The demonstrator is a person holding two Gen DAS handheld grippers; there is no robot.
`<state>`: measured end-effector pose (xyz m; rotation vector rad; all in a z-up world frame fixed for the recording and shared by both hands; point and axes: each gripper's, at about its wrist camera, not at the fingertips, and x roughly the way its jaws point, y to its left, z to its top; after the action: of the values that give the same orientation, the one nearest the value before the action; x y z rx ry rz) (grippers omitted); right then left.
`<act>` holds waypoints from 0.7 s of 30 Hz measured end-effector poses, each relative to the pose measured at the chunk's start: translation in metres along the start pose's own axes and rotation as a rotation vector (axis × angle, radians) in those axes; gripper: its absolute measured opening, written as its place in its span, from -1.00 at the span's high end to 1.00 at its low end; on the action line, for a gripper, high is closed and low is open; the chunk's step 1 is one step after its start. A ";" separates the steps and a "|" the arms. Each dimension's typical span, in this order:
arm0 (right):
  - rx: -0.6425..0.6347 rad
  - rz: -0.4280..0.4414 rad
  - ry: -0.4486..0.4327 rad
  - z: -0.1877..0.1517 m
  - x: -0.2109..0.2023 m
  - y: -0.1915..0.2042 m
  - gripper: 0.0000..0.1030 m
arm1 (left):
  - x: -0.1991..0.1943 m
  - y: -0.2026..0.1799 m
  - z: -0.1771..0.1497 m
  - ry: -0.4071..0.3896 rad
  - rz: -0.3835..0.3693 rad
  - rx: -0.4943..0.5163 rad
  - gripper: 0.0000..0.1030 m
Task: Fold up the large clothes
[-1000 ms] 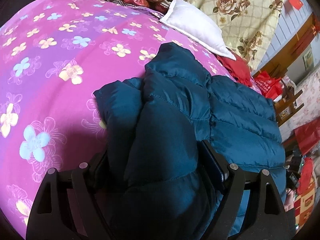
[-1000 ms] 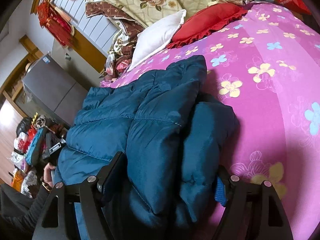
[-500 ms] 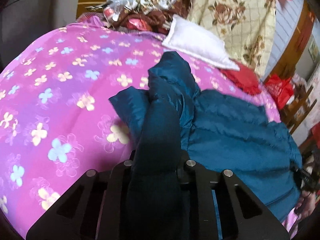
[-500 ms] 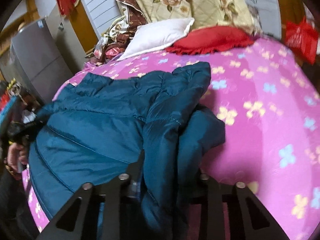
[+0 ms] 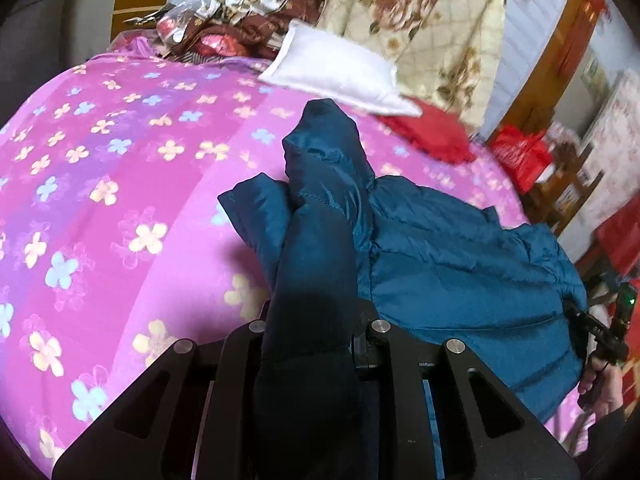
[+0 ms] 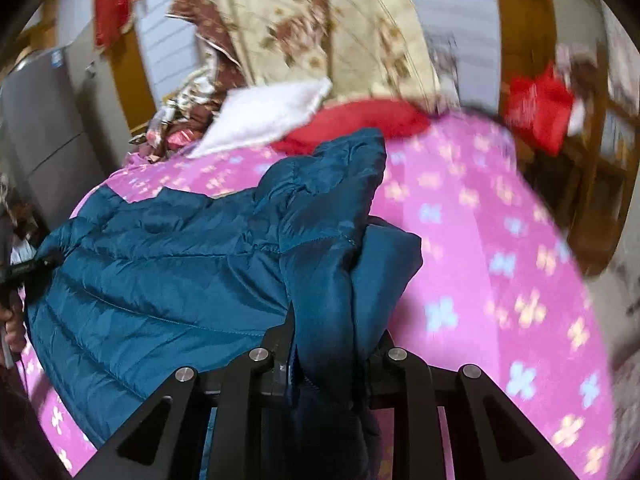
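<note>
No text, label or number is legible in either view.

A teal quilted puffer jacket (image 5: 440, 248) of smooth, slightly glossy nylon-like cloth lies on a matt pink flowered cloth bedspread (image 5: 120, 184). Matt black plastic grippers, left (image 5: 312, 332) and right (image 6: 328, 356), carry shiny metal pins. Behind lie a soft white cloth pillow (image 5: 336, 76) and a quilted floral blanket (image 5: 420, 20).
</note>
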<state>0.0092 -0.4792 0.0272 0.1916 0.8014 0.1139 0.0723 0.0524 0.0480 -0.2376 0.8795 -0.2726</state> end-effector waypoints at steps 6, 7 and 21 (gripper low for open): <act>0.280 0.111 0.079 -0.022 0.026 -0.044 -0.10 | 0.029 0.015 -0.010 0.098 0.058 -0.037 0.12; 0.299 0.112 0.080 -0.022 0.025 -0.046 -0.11 | 0.030 0.019 -0.009 0.101 0.057 -0.052 0.10; 0.159 -0.202 -0.112 0.018 -0.020 0.014 -0.38 | 0.047 0.034 -0.006 0.141 -0.001 -0.143 -0.21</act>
<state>0.0081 -0.4710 0.0570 0.2639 0.7144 -0.1505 0.1011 0.0686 -0.0001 -0.3542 1.0403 -0.2294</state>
